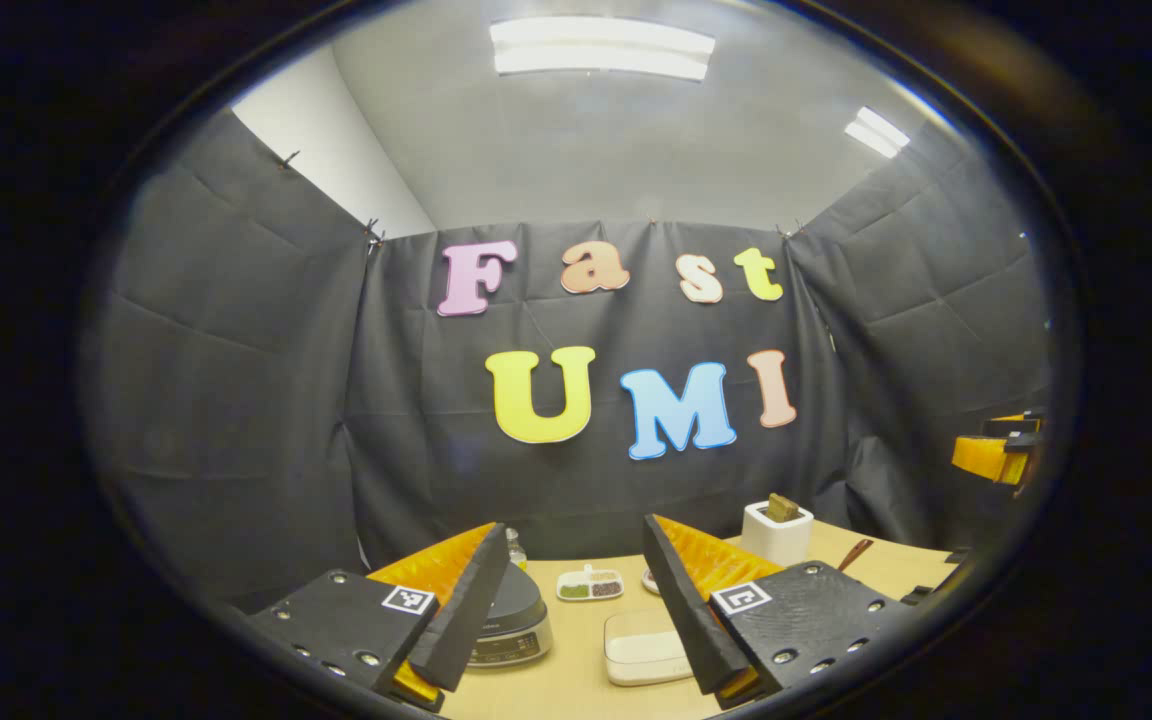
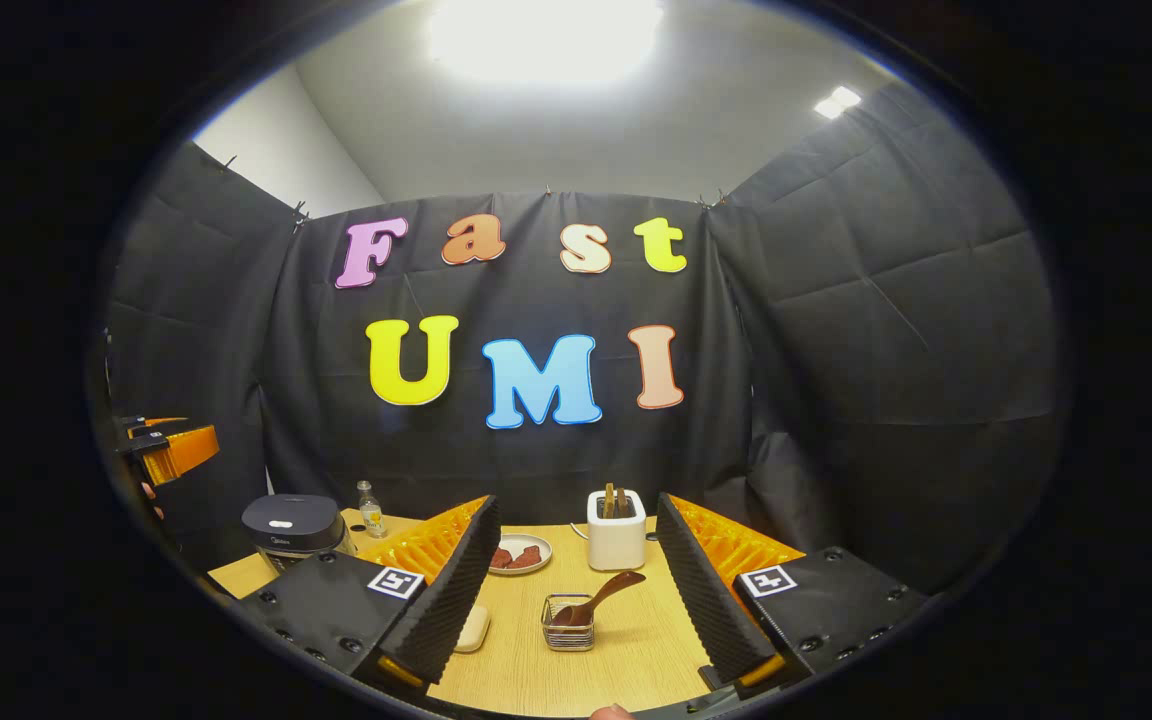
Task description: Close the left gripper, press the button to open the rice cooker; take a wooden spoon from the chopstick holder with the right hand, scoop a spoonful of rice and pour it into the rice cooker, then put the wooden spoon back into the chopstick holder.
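The rice cooker [image 2: 296, 528], dark with its lid down, stands at the table's left; in the left gripper view the rice cooker [image 1: 516, 625] sits low, partly behind my left finger. A small wire chopstick holder [image 2: 567, 622] holds the wooden spoon [image 2: 604, 593], handle leaning right. A shallow white rice container [image 1: 644, 650] lies between my left gripper's fingers. My left gripper [image 1: 571, 535] is open, above and short of the cooker. My right gripper [image 2: 576, 508] is open, with the holder ahead between its fingers.
A white toaster-like box [image 2: 616, 532] stands at the back of the wooden table [image 2: 636, 650]. A plate of brown pieces [image 2: 519, 555], a small bottle [image 2: 369, 510] and a divided dish [image 1: 589, 585] sit nearby. The other gripper [image 2: 171, 450] hovers far left.
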The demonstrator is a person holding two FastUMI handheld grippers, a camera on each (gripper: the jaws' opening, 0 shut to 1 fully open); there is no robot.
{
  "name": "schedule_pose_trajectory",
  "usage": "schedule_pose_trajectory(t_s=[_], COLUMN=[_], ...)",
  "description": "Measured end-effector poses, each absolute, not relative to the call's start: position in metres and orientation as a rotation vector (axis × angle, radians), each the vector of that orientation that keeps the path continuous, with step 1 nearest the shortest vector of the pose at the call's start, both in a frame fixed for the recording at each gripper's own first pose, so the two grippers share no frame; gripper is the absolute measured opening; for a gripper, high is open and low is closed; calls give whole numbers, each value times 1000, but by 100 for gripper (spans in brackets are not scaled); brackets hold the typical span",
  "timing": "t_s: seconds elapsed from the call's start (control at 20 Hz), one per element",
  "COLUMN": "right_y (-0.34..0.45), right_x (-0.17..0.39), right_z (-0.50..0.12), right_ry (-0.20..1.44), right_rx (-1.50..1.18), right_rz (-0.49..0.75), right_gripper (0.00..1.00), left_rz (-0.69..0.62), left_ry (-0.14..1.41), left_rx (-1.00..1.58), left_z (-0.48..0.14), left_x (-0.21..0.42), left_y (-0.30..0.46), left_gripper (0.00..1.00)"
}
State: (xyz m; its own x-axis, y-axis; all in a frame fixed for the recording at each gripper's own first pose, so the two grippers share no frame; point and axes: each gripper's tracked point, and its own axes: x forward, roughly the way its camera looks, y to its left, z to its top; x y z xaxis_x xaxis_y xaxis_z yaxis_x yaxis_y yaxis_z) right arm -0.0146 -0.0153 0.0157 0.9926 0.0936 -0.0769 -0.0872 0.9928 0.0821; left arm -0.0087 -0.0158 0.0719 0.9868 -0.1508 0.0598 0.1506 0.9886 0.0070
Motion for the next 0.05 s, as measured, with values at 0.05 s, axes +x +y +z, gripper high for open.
schedule_pose_trajectory(t_s=[0.05], right_y=[-15], right_x=[-14], right_z=[15], right_ry=[80], right_rx=[78], right_rz=[91], right_gripper=[99], left_rz=[-150], left_ry=[-59], left_rx=[0], left_z=[71], left_x=[-8], left_y=[-15], left_gripper=[83])
